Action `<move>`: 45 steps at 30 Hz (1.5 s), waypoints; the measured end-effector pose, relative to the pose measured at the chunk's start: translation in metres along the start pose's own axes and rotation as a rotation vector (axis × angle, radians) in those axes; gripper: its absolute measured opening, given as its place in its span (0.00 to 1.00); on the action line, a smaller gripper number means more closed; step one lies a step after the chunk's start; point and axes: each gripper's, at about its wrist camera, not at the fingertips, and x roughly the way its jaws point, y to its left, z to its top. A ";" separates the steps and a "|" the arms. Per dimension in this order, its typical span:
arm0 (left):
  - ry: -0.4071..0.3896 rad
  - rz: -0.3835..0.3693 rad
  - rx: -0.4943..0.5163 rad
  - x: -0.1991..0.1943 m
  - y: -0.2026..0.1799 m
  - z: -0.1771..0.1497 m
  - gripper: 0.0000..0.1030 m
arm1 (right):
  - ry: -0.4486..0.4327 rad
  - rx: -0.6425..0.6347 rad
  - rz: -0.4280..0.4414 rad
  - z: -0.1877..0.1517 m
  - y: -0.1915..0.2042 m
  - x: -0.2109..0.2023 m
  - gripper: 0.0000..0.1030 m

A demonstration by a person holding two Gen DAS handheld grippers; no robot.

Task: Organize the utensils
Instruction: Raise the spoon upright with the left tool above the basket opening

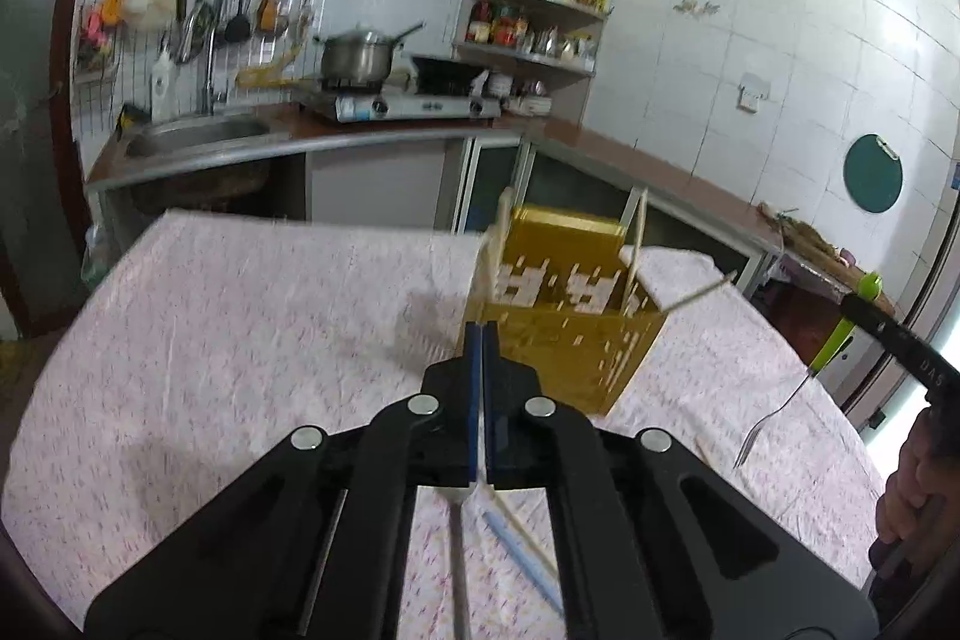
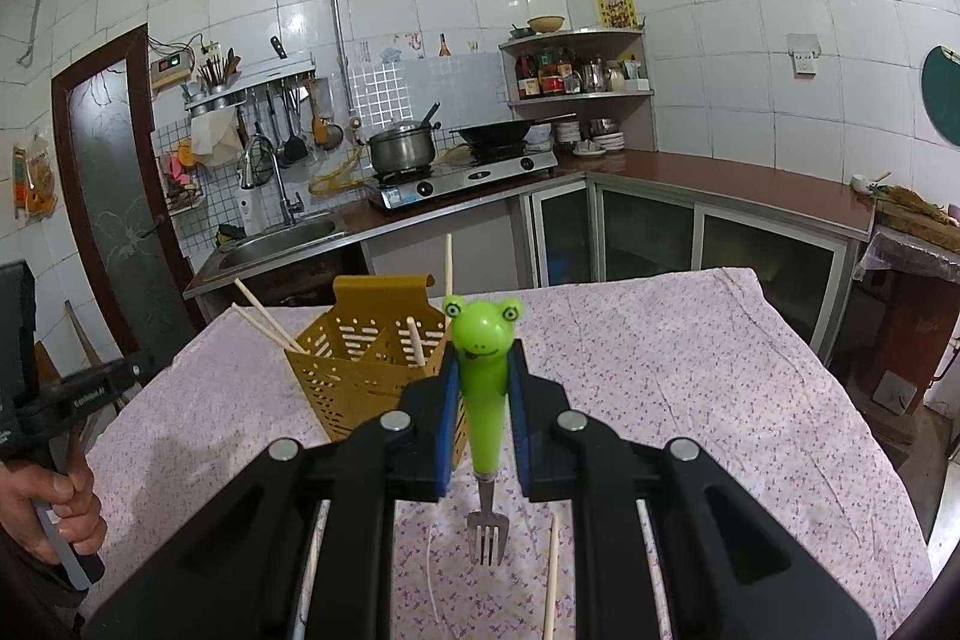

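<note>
Two grippers tilted downward over the surface point(image 2: 690, 340): left gripper point(image 1: 481, 340) with fingers pressed together, empty, just before the yellow utensil holder point(image 1: 564, 334); right gripper point(image 2: 483, 370) fingers clamped the frog-handled fork point(image 2: 483, 400), tines down.

My right gripper point(image 2: 485, 388) clamps a fork point(image 2: 483, 466) by its green frog-faced handle — tines hanging down, frog head up, lifted off the worktop point(image 2: 690, 370). Just left of it stands the mustard-yellow slotted utensil holder point(image 2: 366, 370), upright, with pale chopsticks point(image 2: 267, 325) leaning out of its compartments. One more chopstick point(image 2: 550, 580) lies flat on the flowered cloth below the fork, and a pale blue utensil handle point(image 1: 522, 556) rests there too — its far end is hidden.
</note>
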 end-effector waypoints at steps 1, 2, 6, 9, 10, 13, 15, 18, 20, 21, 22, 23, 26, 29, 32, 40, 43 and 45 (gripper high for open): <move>0.027 0.002 -0.003 0.004 0.004 -0.007 0.00 | 0.005 0.003 0.001 -0.002 -0.001 0.001 0.15; 0.057 0.001 -0.005 0.009 0.006 -0.014 0.00 | 0.011 0.006 0.000 -0.004 -0.002 0.002 0.15; 0.154 -0.001 -0.020 0.030 0.009 -0.048 0.09 | 0.042 0.017 0.001 -0.012 -0.004 0.010 0.15; 0.217 -0.007 -0.015 0.045 0.005 -0.068 0.18 | 0.057 0.022 0.002 -0.016 -0.005 0.016 0.15; 0.243 -0.005 0.000 0.053 0.002 -0.074 0.20 | 0.061 0.022 0.002 -0.017 -0.005 0.017 0.15; 0.305 0.006 0.021 0.076 -0.001 -0.090 0.22 | 0.065 0.025 0.001 -0.018 -0.005 0.019 0.15; 0.343 0.023 0.027 0.092 0.000 -0.095 0.23 | 0.066 0.028 -0.004 -0.018 -0.007 0.021 0.15; 0.402 0.028 0.021 0.112 0.003 -0.103 0.24 | 0.068 0.031 -0.011 -0.018 -0.011 0.023 0.15; 0.408 0.040 0.026 0.122 0.004 -0.104 0.25 | 0.072 0.035 -0.018 -0.018 -0.014 0.025 0.15; 0.408 0.044 0.024 0.125 0.005 -0.102 0.25 | 0.074 0.037 -0.020 -0.018 -0.015 0.026 0.15; 0.410 0.049 0.023 0.128 0.006 -0.101 0.26 | 0.076 0.040 -0.022 -0.019 -0.015 0.028 0.15; 0.415 0.052 0.021 0.132 0.006 -0.099 0.26 | 0.079 0.041 -0.022 -0.019 -0.016 0.029 0.15; 0.416 0.075 0.047 0.140 0.002 -0.096 0.25 | 0.084 0.041 -0.018 -0.021 -0.015 0.033 0.15; 0.402 0.101 0.073 0.143 -0.001 -0.095 0.17 | 0.087 0.041 -0.017 -0.021 -0.014 0.036 0.15; 0.394 0.086 0.034 0.143 0.007 -0.092 0.09 | 0.088 0.042 -0.016 -0.020 -0.014 0.037 0.15; 0.281 0.040 0.003 0.118 0.013 -0.073 0.08 | 0.070 0.041 -0.014 -0.017 -0.014 0.034 0.15; 0.216 0.027 0.001 0.100 0.011 -0.062 0.07 | 0.057 0.042 -0.013 -0.014 -0.013 0.030 0.15; 0.169 0.017 -0.005 0.086 0.010 -0.053 0.07 | 0.048 0.040 -0.011 -0.012 -0.011 0.028 0.15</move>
